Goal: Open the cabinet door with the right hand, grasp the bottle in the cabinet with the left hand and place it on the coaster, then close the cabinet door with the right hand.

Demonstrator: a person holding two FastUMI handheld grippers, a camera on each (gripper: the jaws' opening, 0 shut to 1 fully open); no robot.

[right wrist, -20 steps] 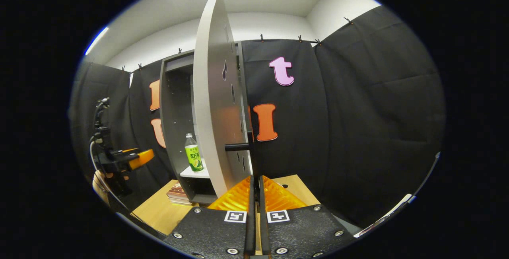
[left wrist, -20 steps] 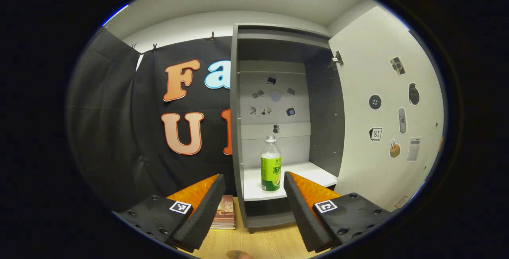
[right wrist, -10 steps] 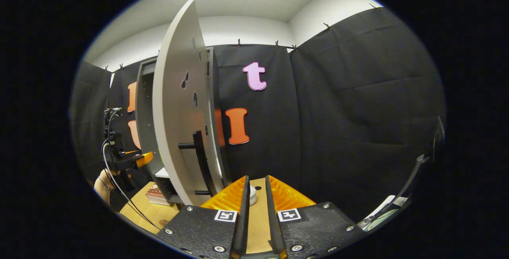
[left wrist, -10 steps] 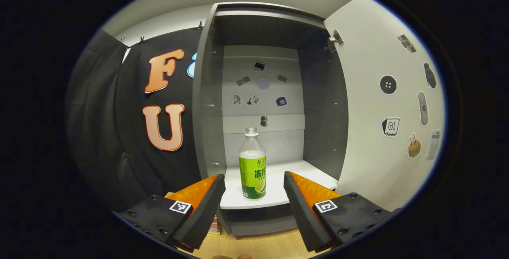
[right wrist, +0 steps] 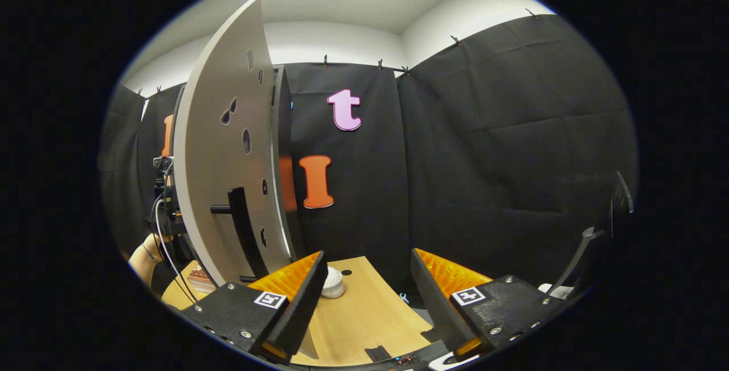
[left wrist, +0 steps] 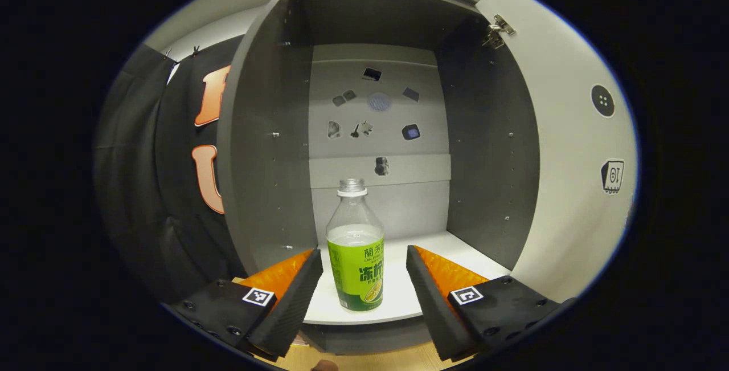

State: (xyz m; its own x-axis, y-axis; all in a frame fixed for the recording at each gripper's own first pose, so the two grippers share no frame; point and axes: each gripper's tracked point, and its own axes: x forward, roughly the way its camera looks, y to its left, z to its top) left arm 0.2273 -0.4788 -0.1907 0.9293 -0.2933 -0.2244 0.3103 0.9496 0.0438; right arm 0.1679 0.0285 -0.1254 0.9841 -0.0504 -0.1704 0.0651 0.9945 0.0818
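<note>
- In the left gripper view, the left claw (left wrist: 364,268) is spread wide and holds nothing; its two fingers (left wrist: 290,297) flank the bottle without touching it.
- The bottle (left wrist: 355,248) stands upright near the front edge of the white shelf (left wrist: 444,251) inside the cabinet (left wrist: 267,149), between the fingertips and a little to the left of the gap's middle.
- There is open shelf on both sides of the bottle, more to its right, up to the dark side walls.
- The cabinet door (left wrist: 569,149) is swung out at the right, its hinge at the top corner, leaving the opening free.
- In the right gripper view, a hand (right wrist: 142,254) and cabled gear show at the far left, partly behind the door (right wrist: 222,160).
- The door stands edge-on there, its dark handle (right wrist: 242,228) sticking out toward the room.
- The right claw (right wrist: 369,268) is spread wide, holding nothing, and is clear of the handle, which sits to its left.
- A small white round thing, perhaps the coaster (right wrist: 332,284), lies on the wooden worktop (right wrist: 364,319) just beside the claw's left finger; I cannot tell whether they touch.
- Bare worktop lies between the fingers.
</note>
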